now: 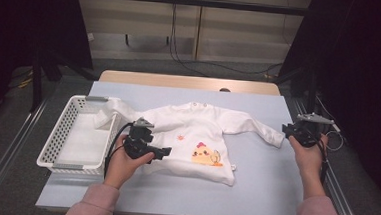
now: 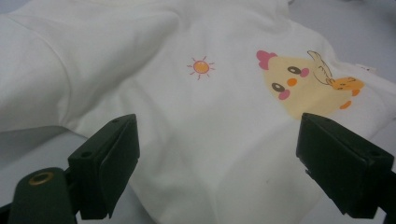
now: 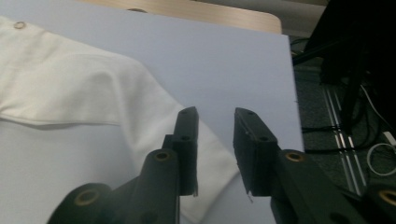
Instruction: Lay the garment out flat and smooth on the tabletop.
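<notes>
- While the right gripper stands with jaws slightly parted at the shirt's right cuff, it grips nothing; the sleeve lies beneath and past the jaws
- Left gripper hovers wide open over the shirt's lower front, near the chick print; nothing held
- Shirt lies flat on the table, sleeves running side to side; the far sleeve drapes into the basket
- Right hand is nearer the cuff; likely next, a fold inward
</notes>
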Demonstrator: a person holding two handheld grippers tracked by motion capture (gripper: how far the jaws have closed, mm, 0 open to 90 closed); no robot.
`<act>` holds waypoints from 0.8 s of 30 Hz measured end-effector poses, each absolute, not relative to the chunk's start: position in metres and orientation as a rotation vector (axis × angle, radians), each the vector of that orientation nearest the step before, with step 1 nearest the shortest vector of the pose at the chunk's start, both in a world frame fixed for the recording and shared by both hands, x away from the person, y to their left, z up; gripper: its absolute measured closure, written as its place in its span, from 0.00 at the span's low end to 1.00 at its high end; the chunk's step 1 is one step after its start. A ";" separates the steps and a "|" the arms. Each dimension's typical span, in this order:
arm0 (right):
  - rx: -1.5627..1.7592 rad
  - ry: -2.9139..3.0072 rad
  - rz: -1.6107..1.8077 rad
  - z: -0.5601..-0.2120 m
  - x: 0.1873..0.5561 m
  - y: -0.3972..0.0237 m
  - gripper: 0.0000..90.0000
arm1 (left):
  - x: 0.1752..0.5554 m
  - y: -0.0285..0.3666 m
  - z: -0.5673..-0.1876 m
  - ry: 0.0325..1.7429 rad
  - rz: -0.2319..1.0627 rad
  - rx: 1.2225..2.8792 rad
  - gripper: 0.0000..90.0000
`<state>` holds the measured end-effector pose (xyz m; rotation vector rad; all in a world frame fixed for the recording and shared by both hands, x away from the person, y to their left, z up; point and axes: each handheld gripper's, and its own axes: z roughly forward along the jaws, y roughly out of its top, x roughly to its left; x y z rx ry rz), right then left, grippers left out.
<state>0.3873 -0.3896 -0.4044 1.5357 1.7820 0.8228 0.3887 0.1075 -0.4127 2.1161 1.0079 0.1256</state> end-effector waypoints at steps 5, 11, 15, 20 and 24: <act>1.524 1.860 0.897 -0.414 0.382 -0.368 0.71 | 0.388 0.109 -0.411 0.993 0.137 2.118 0.15; 1.506 1.915 0.919 -0.423 0.377 -0.351 0.69 | 0.386 0.108 -0.411 1.007 0.134 2.104 0.15; 1.502 1.941 0.920 -0.429 0.374 -0.343 0.68 | 0.386 0.108 -0.411 1.010 0.133 2.116 0.15; 1.506 1.951 0.853 -0.434 0.376 -0.349 0.75 | 0.386 0.107 -0.411 1.005 0.135 2.112 0.15; 1.529 1.896 0.824 -0.433 0.379 -0.358 0.77 | 0.385 0.105 -0.412 1.021 0.124 2.096 0.15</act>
